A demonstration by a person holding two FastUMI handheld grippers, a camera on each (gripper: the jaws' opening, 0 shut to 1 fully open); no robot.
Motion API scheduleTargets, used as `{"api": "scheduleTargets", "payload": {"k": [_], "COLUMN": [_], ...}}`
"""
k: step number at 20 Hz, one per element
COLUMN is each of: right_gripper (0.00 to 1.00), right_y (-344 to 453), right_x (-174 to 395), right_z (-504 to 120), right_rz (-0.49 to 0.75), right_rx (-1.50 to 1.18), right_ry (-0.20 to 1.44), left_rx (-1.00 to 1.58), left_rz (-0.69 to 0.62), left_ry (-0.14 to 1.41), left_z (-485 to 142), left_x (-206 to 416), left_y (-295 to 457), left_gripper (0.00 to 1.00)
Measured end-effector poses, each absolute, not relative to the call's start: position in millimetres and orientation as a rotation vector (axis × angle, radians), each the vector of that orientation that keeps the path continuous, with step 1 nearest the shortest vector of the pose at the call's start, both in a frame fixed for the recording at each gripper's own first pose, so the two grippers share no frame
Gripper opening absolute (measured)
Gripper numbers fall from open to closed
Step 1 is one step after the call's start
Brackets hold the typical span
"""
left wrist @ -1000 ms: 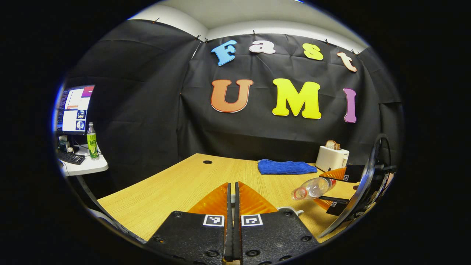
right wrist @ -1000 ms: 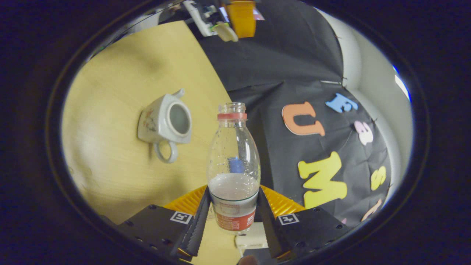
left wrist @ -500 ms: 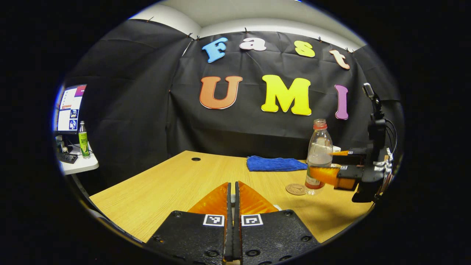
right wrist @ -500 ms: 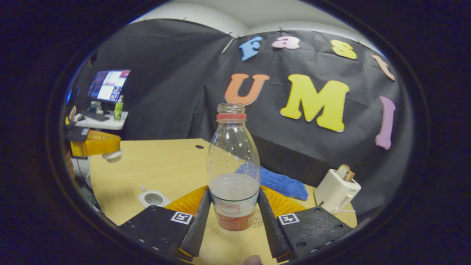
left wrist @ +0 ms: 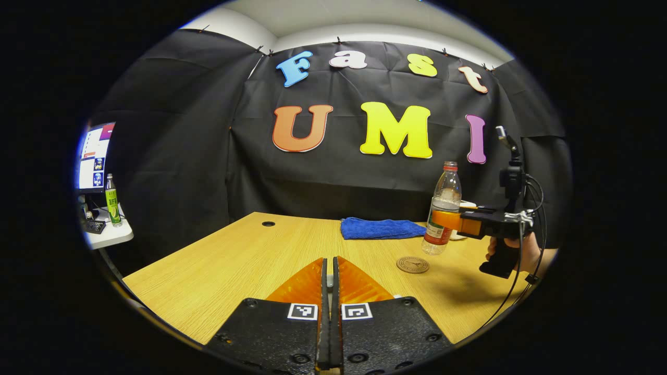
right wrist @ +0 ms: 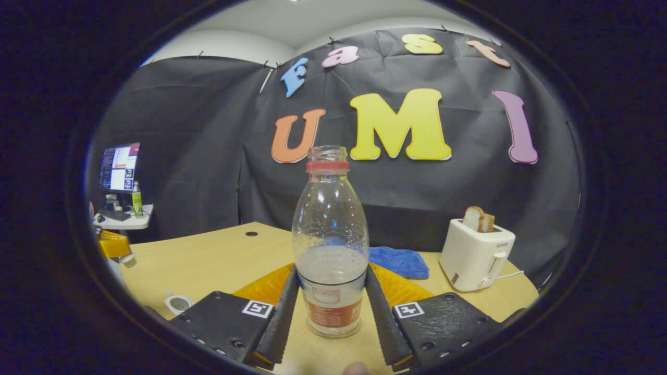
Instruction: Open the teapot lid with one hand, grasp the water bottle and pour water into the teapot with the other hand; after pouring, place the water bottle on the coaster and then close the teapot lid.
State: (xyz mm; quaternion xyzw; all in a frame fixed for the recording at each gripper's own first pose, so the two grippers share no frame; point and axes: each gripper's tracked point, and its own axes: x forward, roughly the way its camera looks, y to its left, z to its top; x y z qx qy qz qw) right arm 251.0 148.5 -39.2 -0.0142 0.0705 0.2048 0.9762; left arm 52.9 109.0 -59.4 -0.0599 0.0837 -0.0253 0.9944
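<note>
Gripping the water bottle upright in your right gripper, just beyond the coaster, you are keeping your left gripper clenched, its catch hidden.

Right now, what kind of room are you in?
Probably a recording booth set up like a small kitchen: black cloth wall, a wooden table with a toaster and water bottle, and a computer monitor outside.

Right claw clamped level; left claw pressed closed.
</note>
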Motion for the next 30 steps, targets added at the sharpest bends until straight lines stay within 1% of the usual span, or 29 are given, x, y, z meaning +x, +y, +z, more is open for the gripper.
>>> {"api": "scheduleTargets", "payload": {"k": [7, 21, 23, 25, 26, 27, 30], "right_gripper": [0.7, 0.75, 0.87, 0.89, 0.96, 0.98, 0.96], "right_y": [154, 155, 154, 154, 153, 151, 138], "right_x": [289, 294, 292, 288, 285, 280, 261], "right_z": [-81, -96, -96, -99, -99, -95, -90], "right_rz": [0.392, 0.385, 0.387, 0.388, 0.388, 0.391, 0.38], "right_rx": [-0.008, -0.004, -0.006, -0.001, 0.006, 0.012, 0.013], "right_ry": [0.206, 0.22, 0.221, 0.235, 0.238, 0.239, 0.235], "left_rx": [-0.124, -0.116, -0.116, -0.118, -0.121, -0.123, -0.135], "left_rz": [-0.015, -0.007, -0.005, -0.006, -0.009, -0.013, -0.028], "left_ry": [0.175, 0.194, 0.194, 0.193, 0.19, 0.188, 0.18], "left_z": [-64, -71, -71, -70, -69, -68, -68], "left_x": [53, 56, 56, 57, 57, 57, 60], "left_y": [124, 125, 125, 124, 122, 120, 110], "left_gripper": [0.02, 0.02, 0.02, 0.02, 0.02, 0.02, 0.03]}}
